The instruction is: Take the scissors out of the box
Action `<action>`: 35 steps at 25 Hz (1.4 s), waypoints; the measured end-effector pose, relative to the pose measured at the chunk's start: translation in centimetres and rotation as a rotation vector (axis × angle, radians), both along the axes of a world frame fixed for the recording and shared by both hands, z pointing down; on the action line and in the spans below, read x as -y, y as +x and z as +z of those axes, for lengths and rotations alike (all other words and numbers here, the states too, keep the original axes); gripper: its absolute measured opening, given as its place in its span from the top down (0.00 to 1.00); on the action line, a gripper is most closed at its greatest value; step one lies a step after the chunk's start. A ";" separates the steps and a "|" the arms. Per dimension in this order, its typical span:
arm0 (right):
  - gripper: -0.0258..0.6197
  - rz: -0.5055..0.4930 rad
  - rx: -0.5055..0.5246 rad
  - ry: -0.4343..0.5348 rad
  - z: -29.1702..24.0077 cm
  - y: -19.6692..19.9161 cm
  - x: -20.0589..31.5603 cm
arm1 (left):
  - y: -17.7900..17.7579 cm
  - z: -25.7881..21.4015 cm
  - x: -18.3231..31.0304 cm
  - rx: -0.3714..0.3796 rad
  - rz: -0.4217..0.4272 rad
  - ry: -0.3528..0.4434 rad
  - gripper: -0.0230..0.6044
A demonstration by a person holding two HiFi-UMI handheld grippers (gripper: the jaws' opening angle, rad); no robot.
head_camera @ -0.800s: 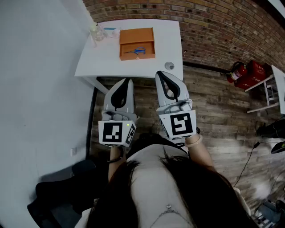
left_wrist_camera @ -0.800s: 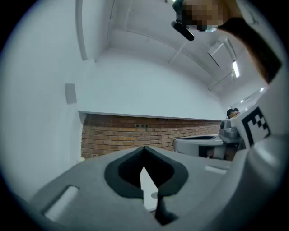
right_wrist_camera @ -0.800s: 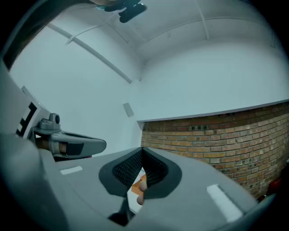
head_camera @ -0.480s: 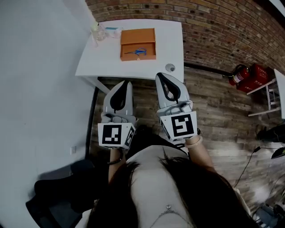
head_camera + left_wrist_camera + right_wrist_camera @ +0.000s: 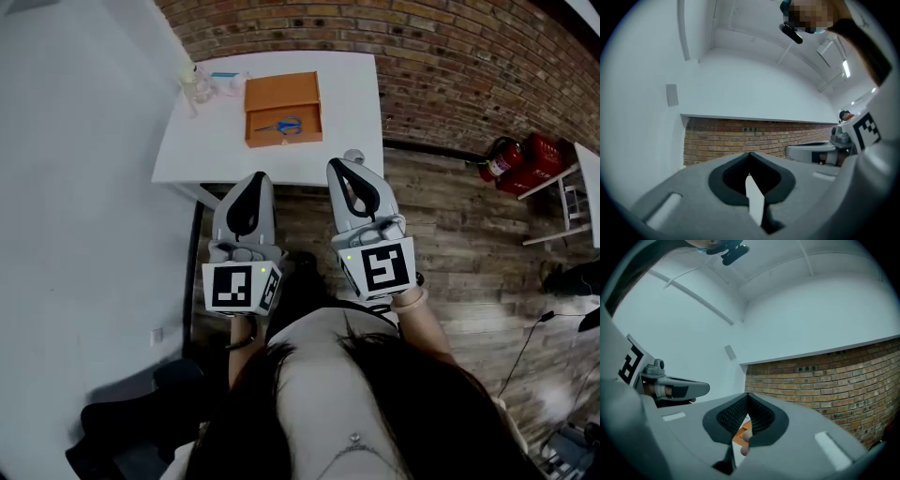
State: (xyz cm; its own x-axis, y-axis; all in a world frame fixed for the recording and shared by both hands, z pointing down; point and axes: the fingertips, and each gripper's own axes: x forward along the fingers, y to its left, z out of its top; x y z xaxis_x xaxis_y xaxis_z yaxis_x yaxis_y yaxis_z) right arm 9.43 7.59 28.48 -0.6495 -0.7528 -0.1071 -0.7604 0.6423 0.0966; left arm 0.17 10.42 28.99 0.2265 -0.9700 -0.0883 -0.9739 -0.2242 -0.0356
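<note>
Orange cardboard box (image 5: 282,92), blue-handled scissors (image 5: 280,126) inside, now sits nearer on the white worktop (image 5: 352,103): you've closed in. Your left gripper (image 5: 256,176) and right gripper (image 5: 338,165) keep fingers pressed together, empty, short of it.

The worktop (image 5: 356,94) stands at 12 o'clock from the left tool (image 5: 255,176) and the right tool (image 5: 339,165), which are side by side at its near edge. The box (image 5: 281,89) lies mid-worktop, with the scissors (image 5: 281,125) in its 6 o'clock half. Small containers (image 5: 195,82) stand at the box's 9 o'clock and a round object (image 5: 353,156) at its 5 o'clock. Fire extinguishers (image 5: 511,157) lie on the floor (image 5: 469,244) at the worktop's 3 o'clock.
</note>
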 end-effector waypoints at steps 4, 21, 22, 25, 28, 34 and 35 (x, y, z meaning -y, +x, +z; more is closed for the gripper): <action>0.95 0.005 -0.007 0.010 -0.1 -0.8 1.9 | -0.8 -0.1 2.2 -0.003 0.008 -0.004 0.96; 0.95 0.007 -0.104 0.043 0.3 -8.3 9.3 | -7.2 -0.2 10.1 -0.018 0.060 -0.010 0.97; 0.95 0.004 -0.113 0.040 0.4 -8.8 9.7 | -7.7 -0.1 10.5 -0.017 0.064 -0.014 0.96; 0.95 0.008 -0.126 0.045 0.5 -10.0 10.5 | -8.9 0.3 11.5 -0.018 0.081 -0.026 0.97; 0.95 0.030 -0.132 0.051 0.5 -11.0 11.2 | -10.0 0.4 12.4 -0.032 0.098 -0.025 0.97; 0.95 0.064 -0.154 0.045 1.0 -11.8 12.0 | -11.1 0.8 13.6 -0.044 0.119 -0.024 0.96; 0.95 0.067 -0.160 0.044 1.0 -11.9 12.2 | -11.2 0.8 13.8 -0.047 0.124 -0.024 0.97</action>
